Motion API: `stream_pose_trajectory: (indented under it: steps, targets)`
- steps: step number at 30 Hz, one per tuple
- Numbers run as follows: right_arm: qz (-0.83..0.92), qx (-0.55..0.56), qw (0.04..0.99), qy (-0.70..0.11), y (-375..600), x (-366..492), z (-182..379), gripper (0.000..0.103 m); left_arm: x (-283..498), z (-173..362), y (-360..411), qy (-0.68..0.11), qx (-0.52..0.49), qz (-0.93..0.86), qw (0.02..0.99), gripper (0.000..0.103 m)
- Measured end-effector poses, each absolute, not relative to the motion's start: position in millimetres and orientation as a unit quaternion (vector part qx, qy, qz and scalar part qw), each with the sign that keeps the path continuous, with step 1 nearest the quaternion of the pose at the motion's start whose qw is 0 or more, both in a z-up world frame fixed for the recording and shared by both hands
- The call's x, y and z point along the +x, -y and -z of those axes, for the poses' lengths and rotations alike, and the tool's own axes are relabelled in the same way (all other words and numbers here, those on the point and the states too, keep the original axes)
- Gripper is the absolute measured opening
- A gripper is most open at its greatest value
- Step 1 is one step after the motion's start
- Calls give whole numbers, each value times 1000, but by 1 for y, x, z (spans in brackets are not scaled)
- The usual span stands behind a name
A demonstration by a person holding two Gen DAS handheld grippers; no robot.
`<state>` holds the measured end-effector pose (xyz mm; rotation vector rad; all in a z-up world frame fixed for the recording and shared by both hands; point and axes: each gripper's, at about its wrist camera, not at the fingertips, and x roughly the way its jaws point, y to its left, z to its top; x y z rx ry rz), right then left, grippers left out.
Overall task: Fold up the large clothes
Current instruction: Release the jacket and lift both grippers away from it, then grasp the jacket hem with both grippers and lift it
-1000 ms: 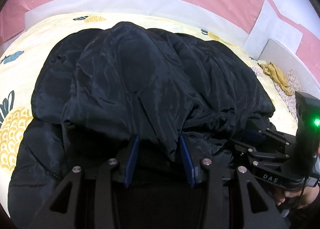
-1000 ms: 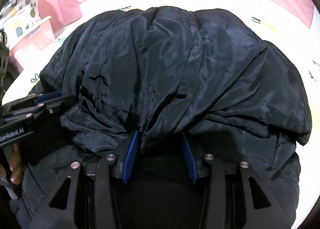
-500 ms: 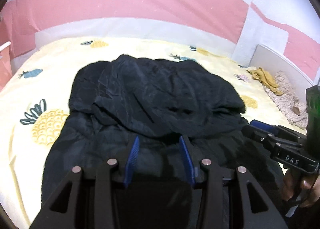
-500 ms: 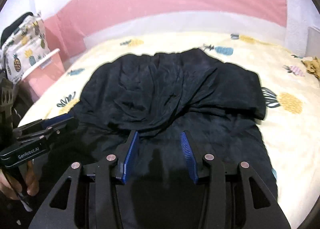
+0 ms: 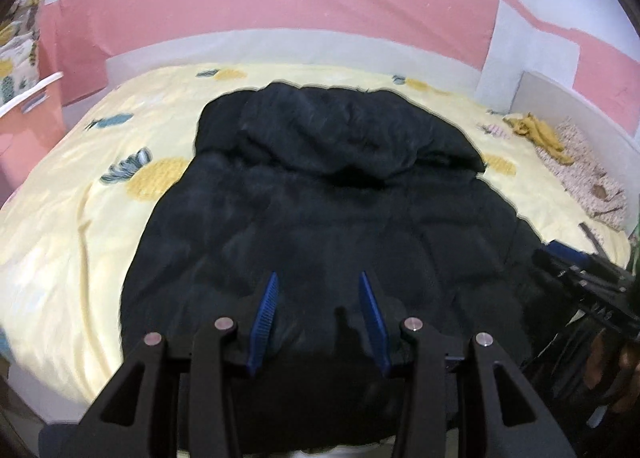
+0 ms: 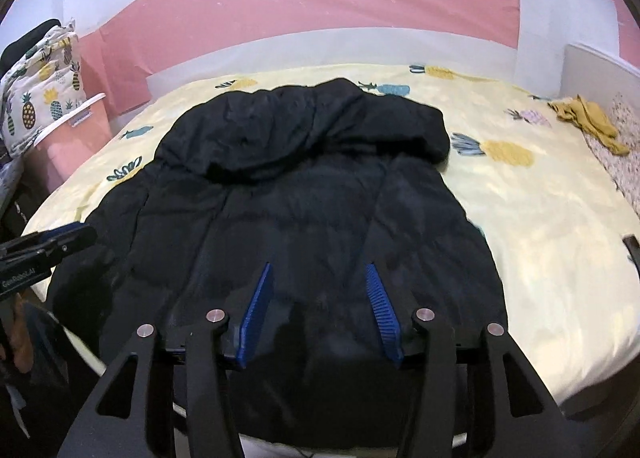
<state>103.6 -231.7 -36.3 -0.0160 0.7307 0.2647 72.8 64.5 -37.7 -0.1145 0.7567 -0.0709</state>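
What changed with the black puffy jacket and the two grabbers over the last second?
Both grippers, left and right, let go of the folded-over black puffy jacket and pulled back toward the bed's near edge; the right's jaws are opening, nothing between them. The jacket stays folded on the yellow pineapple-print bedsheet.

Black left claw (image 5: 318, 278), right claw (image 6: 318, 270): blue ribbed pads, silver screws.
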Motion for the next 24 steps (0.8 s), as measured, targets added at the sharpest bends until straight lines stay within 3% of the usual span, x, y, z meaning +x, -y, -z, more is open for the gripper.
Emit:
stream_pose_trajectory:
  steps: [3,5,13,24]
  targets:
    - [-126,7,924,-361,246,96,43,55,60,46,-70,-377,-54,17,925,49]
    - [-120,17,922,-368,258,95,47,65,54,51,-75,-377,-53,5,925,54]
    - [-74,48,921,-380,303,106,59,65,57,64,-112,-375,-66,-37,924,55]
    - [-53,140,891,-429,360,135,95,66,69,85,-169,-387,-109,-74,913,65]
